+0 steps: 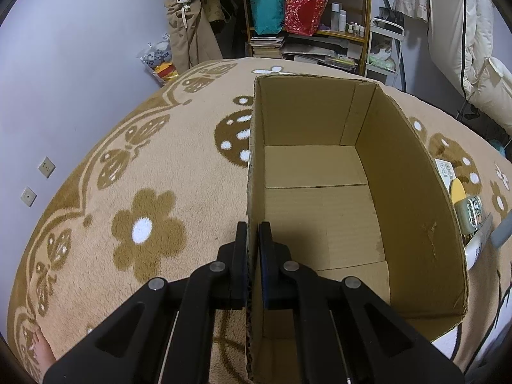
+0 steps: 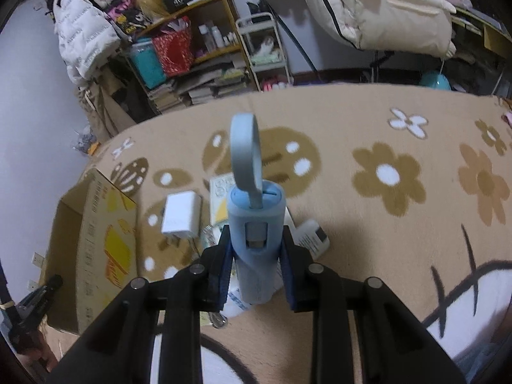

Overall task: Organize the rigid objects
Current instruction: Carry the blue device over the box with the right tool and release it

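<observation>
Clamping the pale-blue cylindrical gadget with a loop strap (image 2: 254, 243) mid-body, the right gripper (image 2: 255, 256) held it above the floral rug (image 2: 384, 224); it looked light, rigid, slightly slick; the left gripper (image 1: 252, 256) pinched the open cardboard box (image 1: 400, 192) wall, steadying it

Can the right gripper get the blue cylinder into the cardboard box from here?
Probably yes: the right gripper already holds the blue cylinder, and the cardboard box stands open-topped and empty, its wall pinched by the left gripper.
</observation>
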